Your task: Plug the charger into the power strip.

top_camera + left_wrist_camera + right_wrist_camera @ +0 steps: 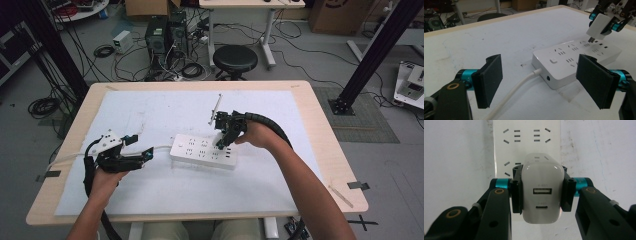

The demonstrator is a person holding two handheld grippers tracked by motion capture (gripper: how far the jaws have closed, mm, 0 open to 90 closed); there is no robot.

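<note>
Here a white charger [541, 192] is being gripped by the right gripper [541, 188], its two black jaws being pressed against the charger's sides. In the right gripper view the charger's end with two ports is being turned toward the camera, and the white power strip [526, 142] is lying straight beneath it. In the left gripper view the charger's [599, 26] metal prongs are being held just above the far sockets of the power strip [576, 60], whether touching cannot be told. The power strip [204, 150] is being kept flat on the white sheet [150, 115] covering the counter [330, 150], near its middle. The left gripper [145, 156] is being held open, nothing being gripped, beside the strip's cable [517, 92] end.
</note>
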